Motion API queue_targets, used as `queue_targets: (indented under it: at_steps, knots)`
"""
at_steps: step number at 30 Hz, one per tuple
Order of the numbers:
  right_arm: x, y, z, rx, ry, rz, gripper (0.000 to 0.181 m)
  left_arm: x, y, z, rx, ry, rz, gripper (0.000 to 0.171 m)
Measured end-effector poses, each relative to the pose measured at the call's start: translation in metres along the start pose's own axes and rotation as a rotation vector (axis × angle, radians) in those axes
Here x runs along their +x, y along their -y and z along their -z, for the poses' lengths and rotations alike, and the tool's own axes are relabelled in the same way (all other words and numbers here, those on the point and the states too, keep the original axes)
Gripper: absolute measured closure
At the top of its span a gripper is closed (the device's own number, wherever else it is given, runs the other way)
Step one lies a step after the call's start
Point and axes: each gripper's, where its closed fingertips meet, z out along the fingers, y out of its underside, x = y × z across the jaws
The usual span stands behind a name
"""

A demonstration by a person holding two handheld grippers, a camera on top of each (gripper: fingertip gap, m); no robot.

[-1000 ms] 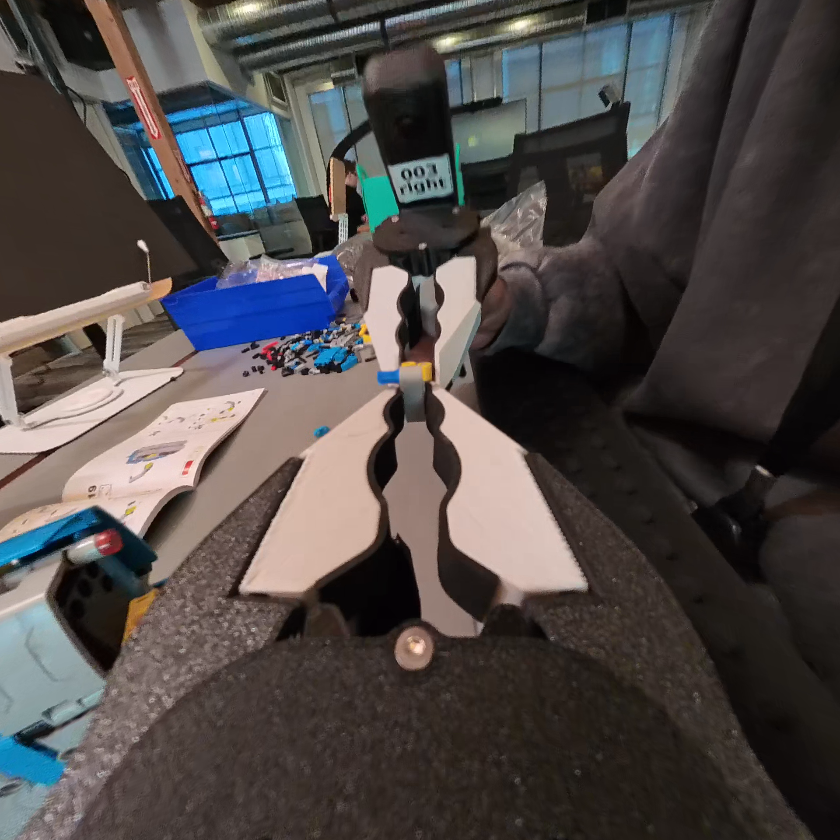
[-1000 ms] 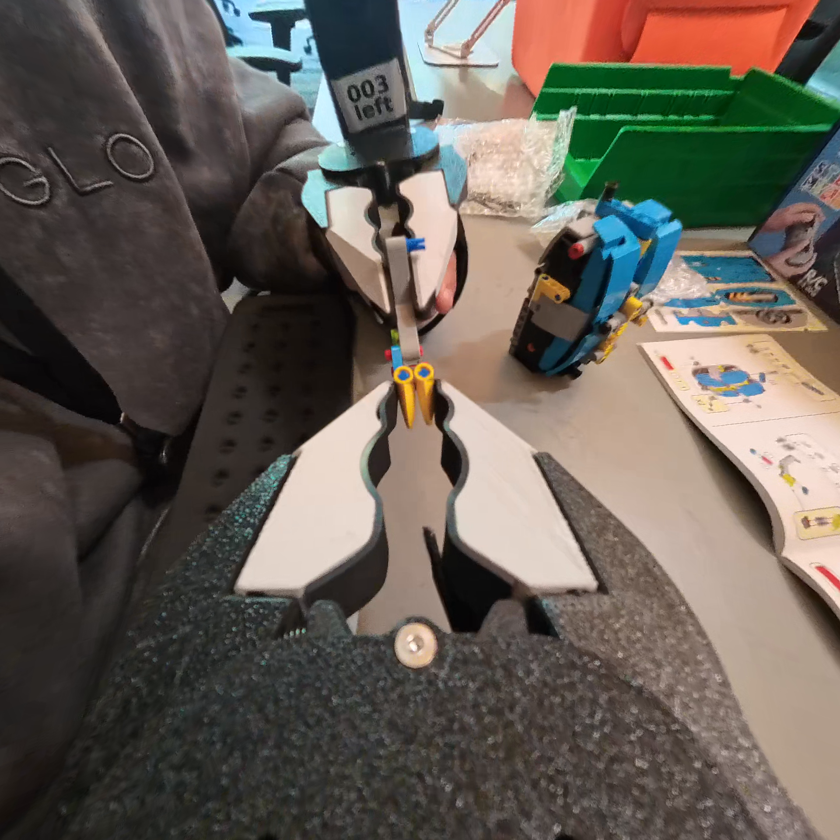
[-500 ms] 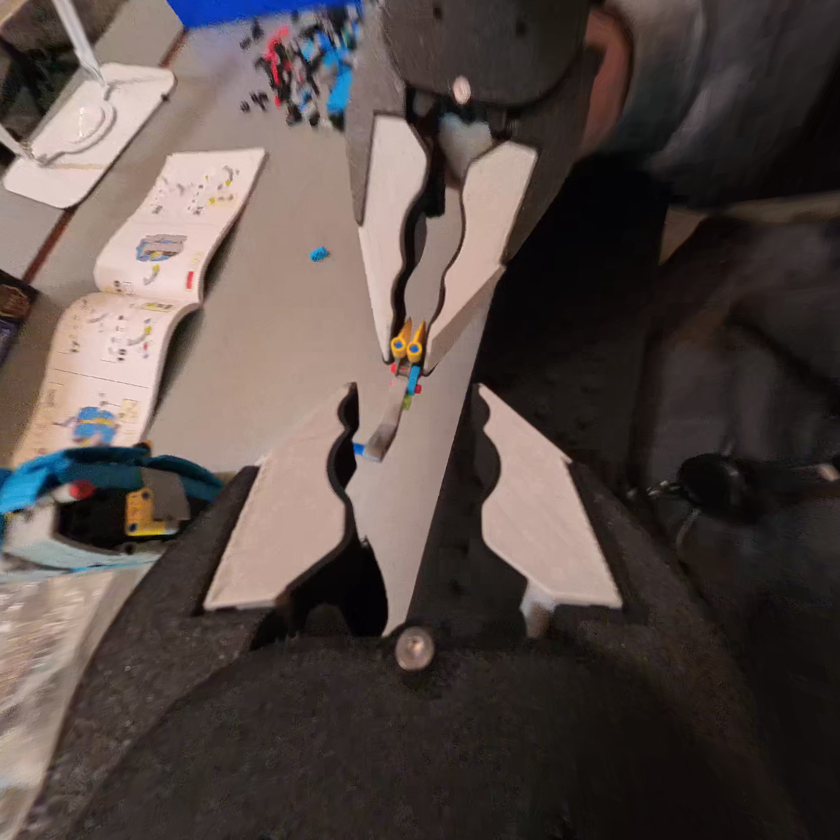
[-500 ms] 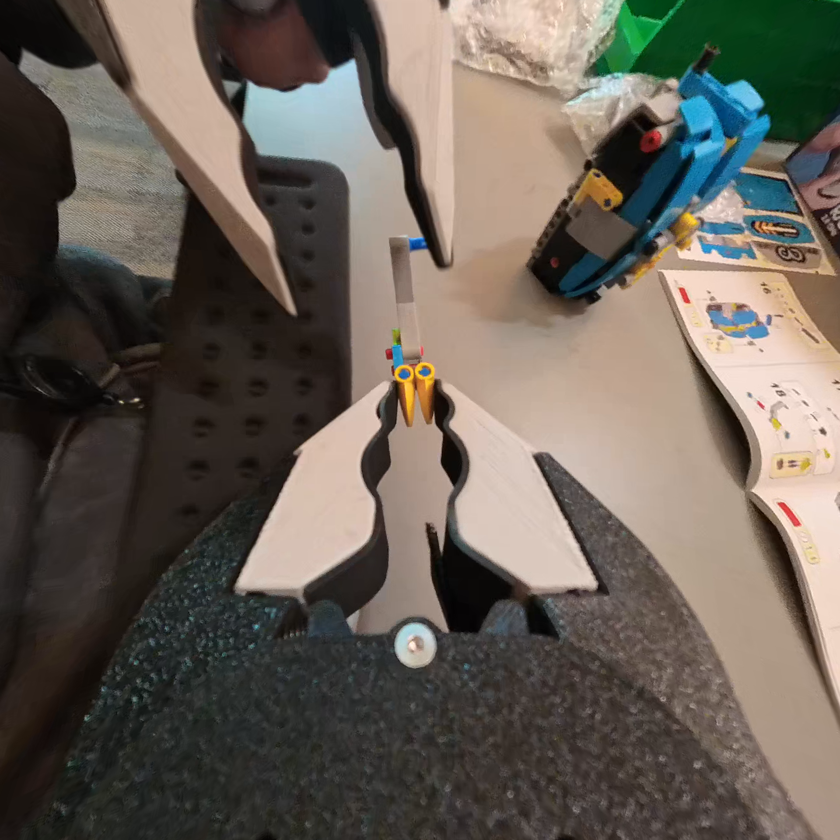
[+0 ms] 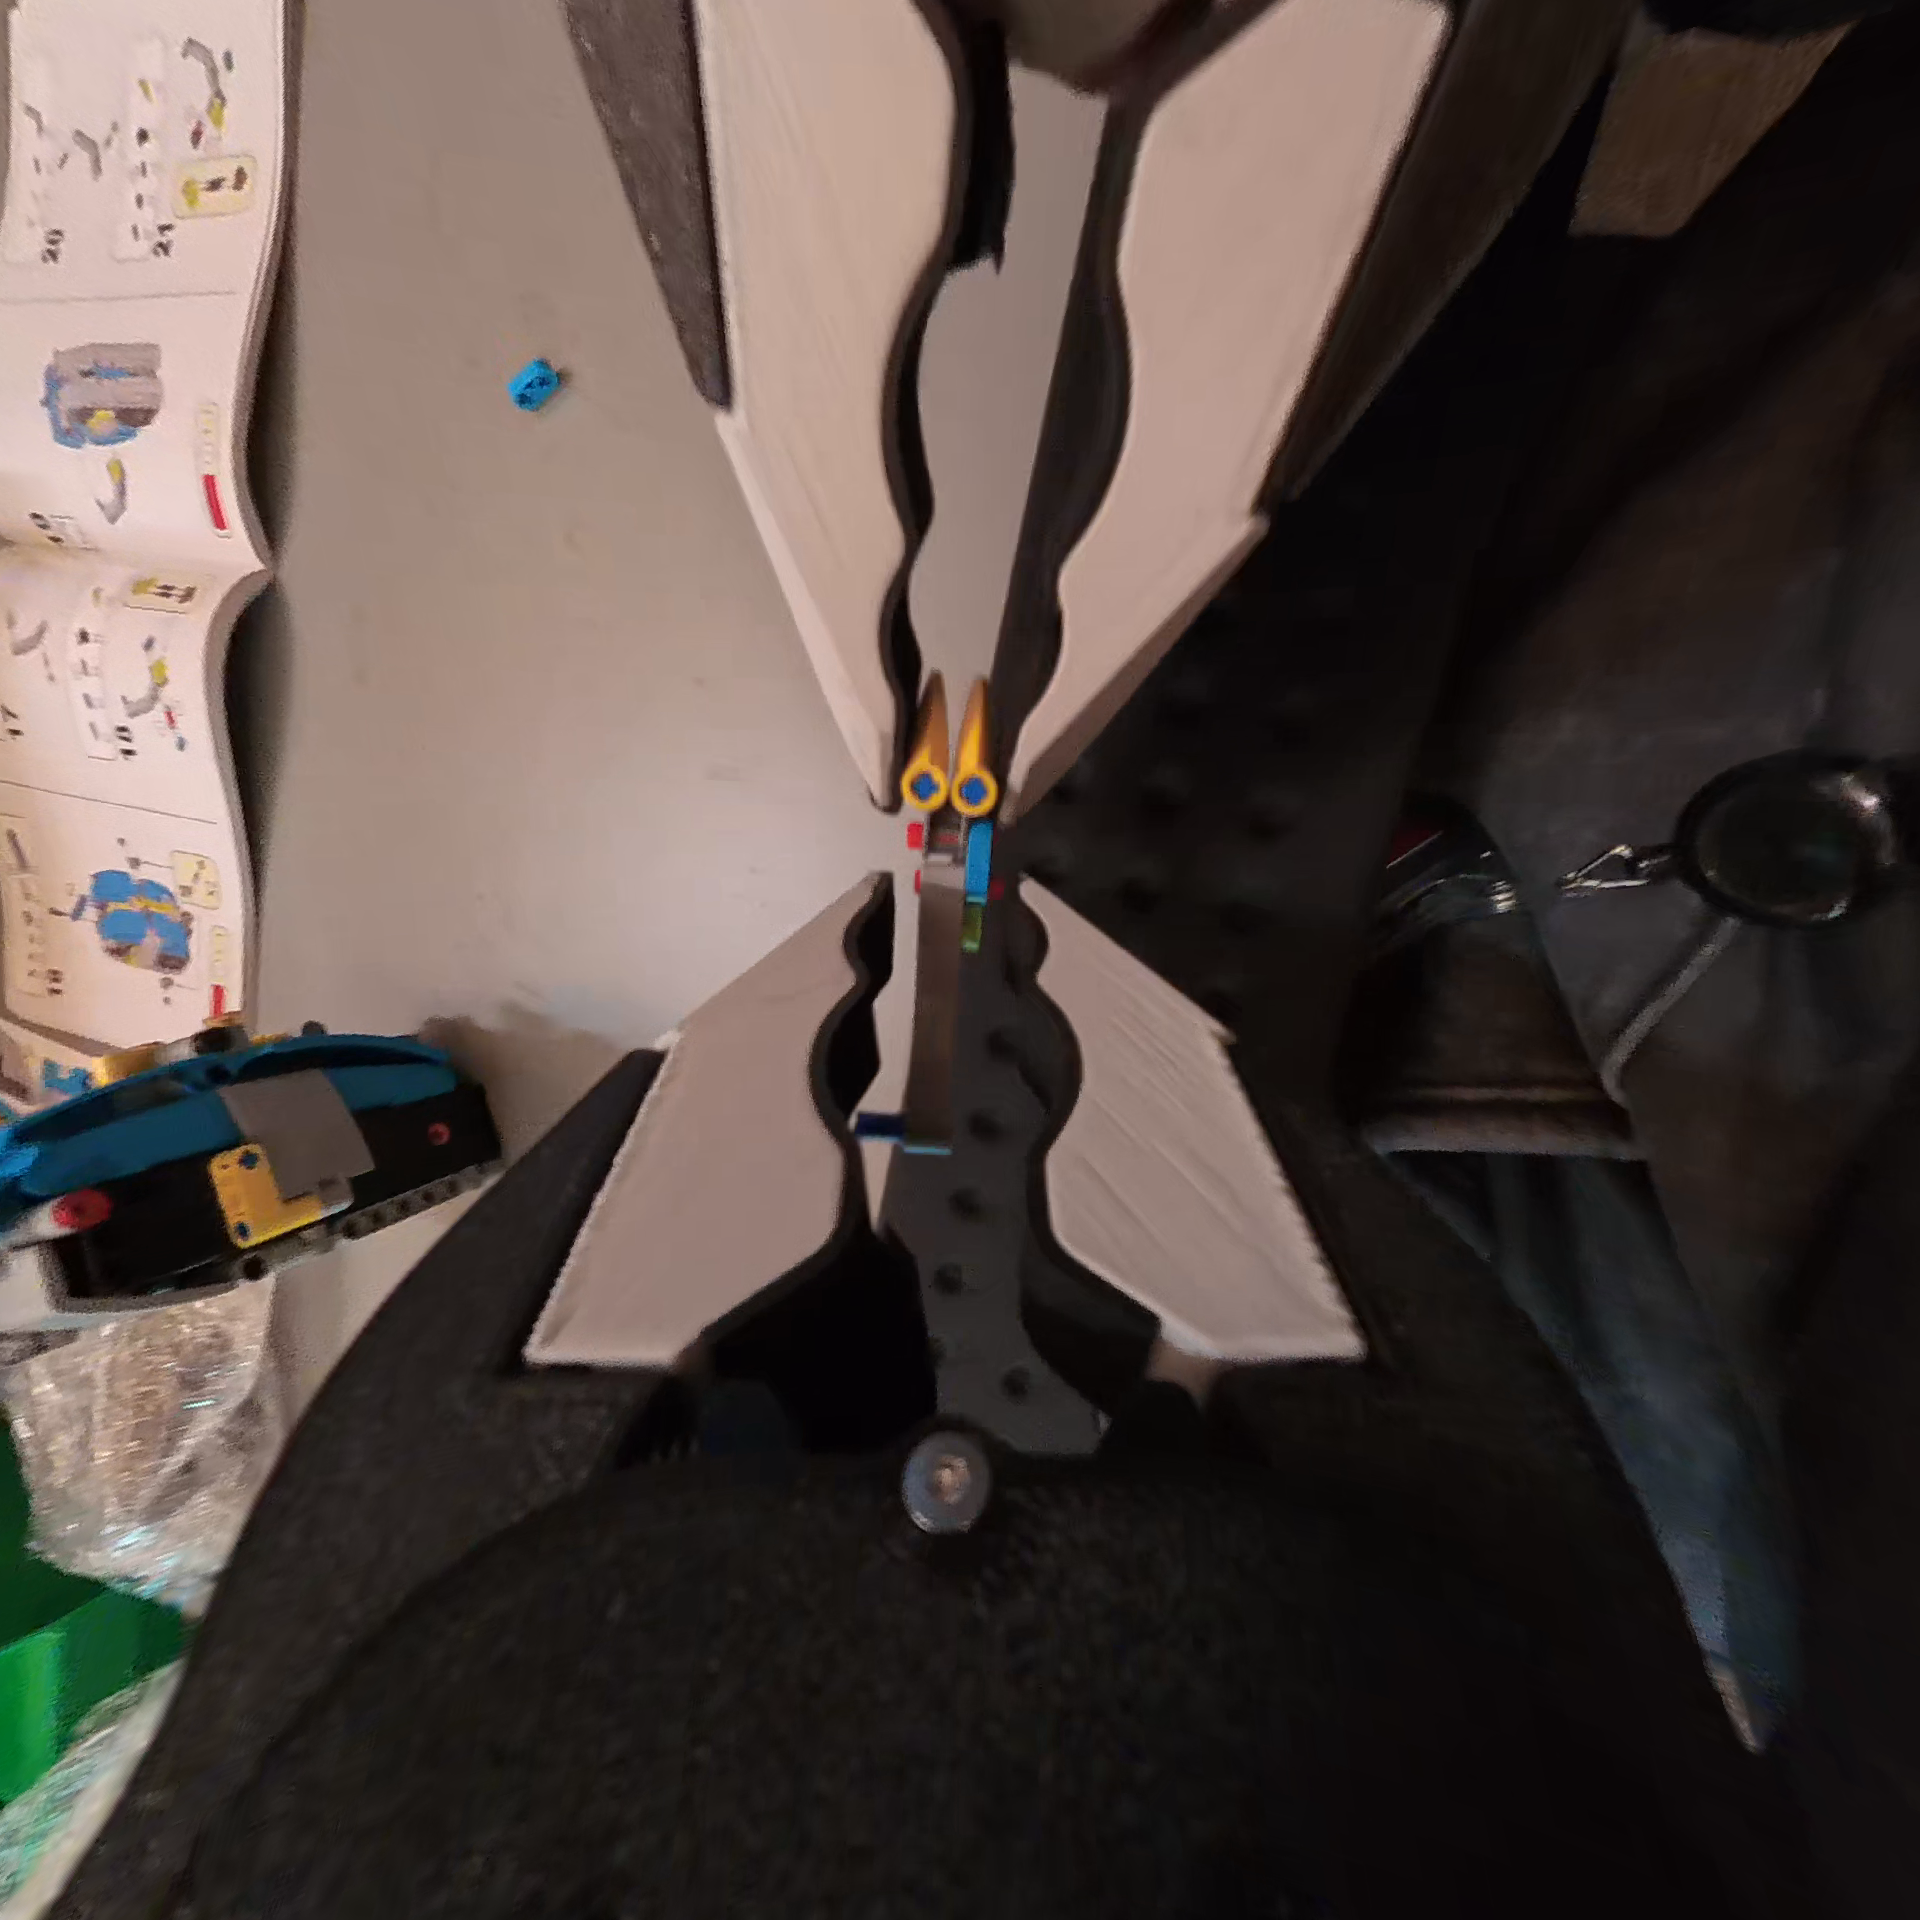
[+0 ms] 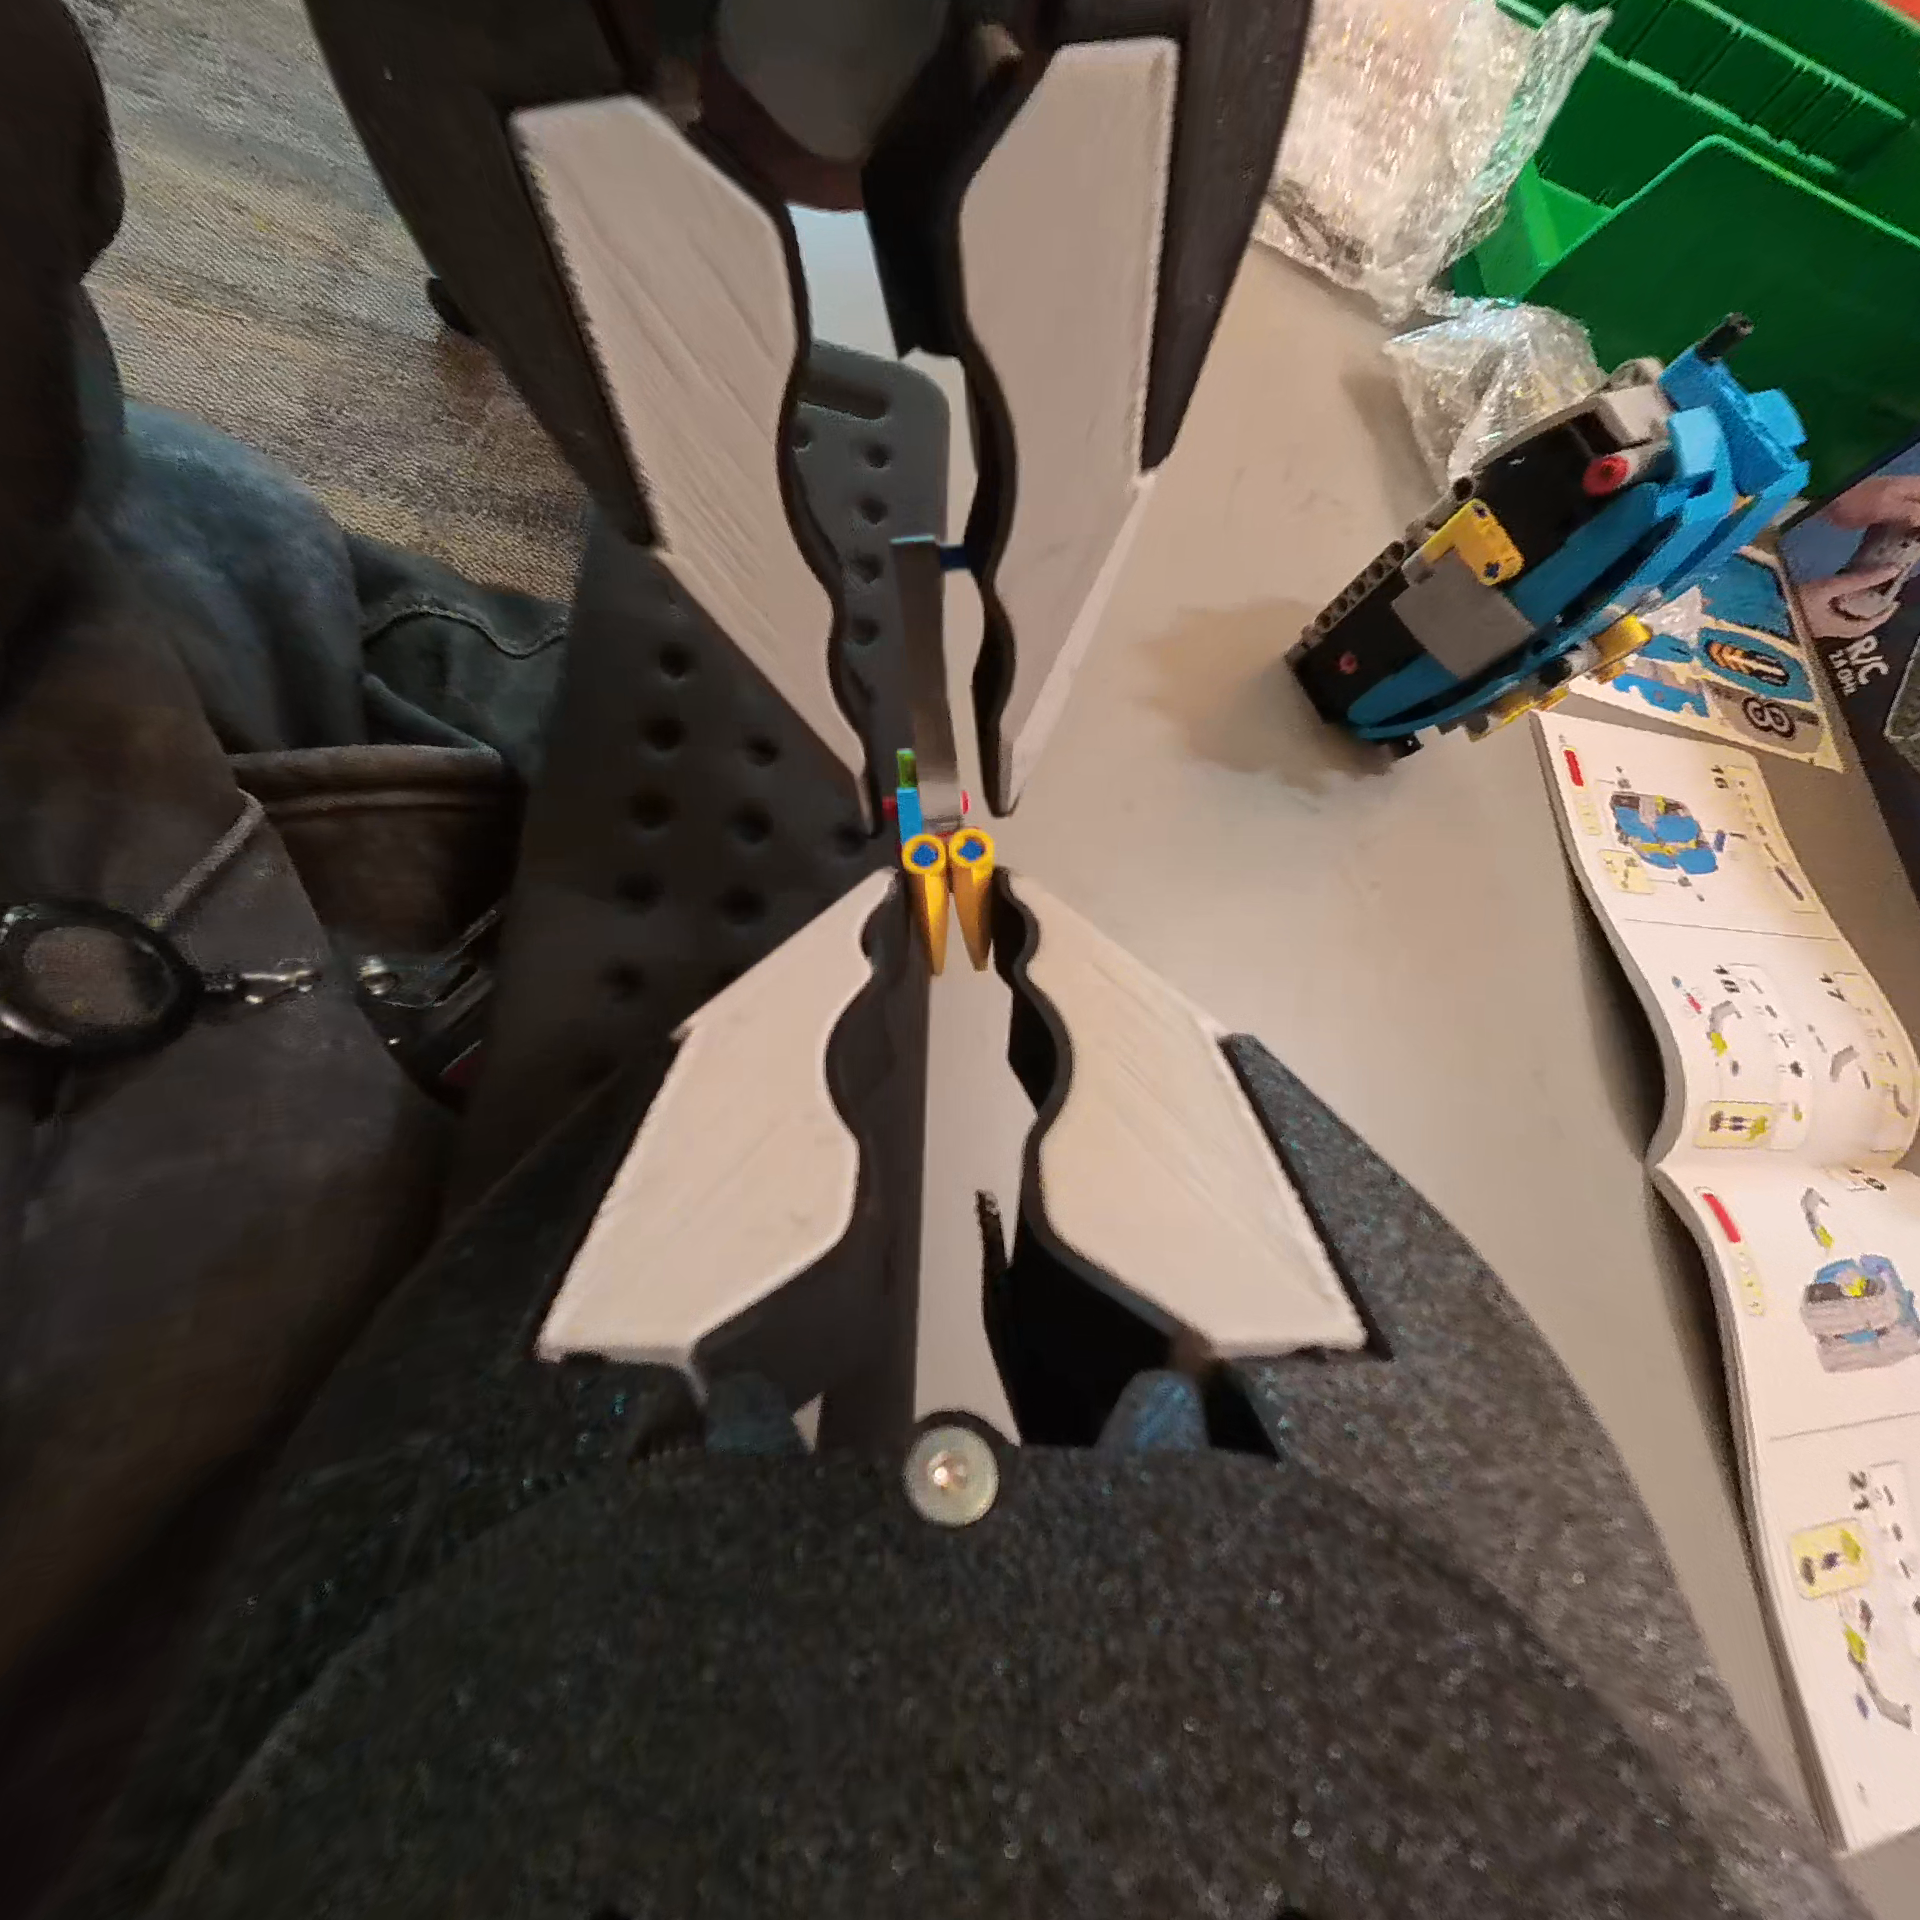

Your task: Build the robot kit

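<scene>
A small brick assembly has two yellow pieces [image 6: 948,914], a blue pin and a long grey beam [image 6: 928,665]. My right gripper [image 6: 945,883] is shut on the yellow end and holds it above the table's edge. My left gripper [image 5: 954,883] faces it tip to tip. Its fingers lie on either side of the grey beam [image 5: 935,1018] with a gap showing on each side, so it is open. The right gripper shows at the top of the left wrist view [image 5: 951,790], and the left gripper shows at the top of the right wrist view [image 6: 932,816].
A blue and black brick car [image 6: 1538,582] stands on the grey table [image 6: 1299,883], with an open instruction booklet [image 6: 1766,1091] beside it. Green bins [image 6: 1714,208] and clear bags [image 6: 1392,135] are behind. A loose blue piece [image 5: 533,382] lies on the table. A black perforated armrest [image 6: 675,779] and a person's lap are below. My two grippers' fingertips are within a few centimetres of each other. It is some 6 centimetres from my left tips to the black perforated armrest [image 6: 675,779].
My left gripper let go of the grey beam and opened wide. It then tilted down toward the table and narrowed around the beam again. My right gripper kept hold of the yellow end.
</scene>
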Motion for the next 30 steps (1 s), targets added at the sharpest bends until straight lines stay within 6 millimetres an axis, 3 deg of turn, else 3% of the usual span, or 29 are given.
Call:
queue_targets:
  at_steps: [14, 24, 27, 30]
  knots:
    - [-0.004, 0.001, 0.009, 0.040, -0.025, 0.013, 0.168, 0.004, 0.003, -0.001, -0.049, 0.045, 0.038, 0.154]
    - [-0.007, 0.002, 0.015, 0.092, 0.015, -0.018, 0.167, 0.006, 0.004, -0.001, -0.025, 0.061, -0.043, 0.160]
    - [-0.004, 0.006, 0.017, 0.146, -0.007, 0.000, 0.167, 0.004, 0.007, 0.002, 0.018, 0.047, -0.005, 0.161]
    - [0.005, 0.018, 0.034, 0.321, -0.026, -0.062, 0.164, -0.002, 0.025, 0.013, 0.200, 0.007, 0.116, 0.162]
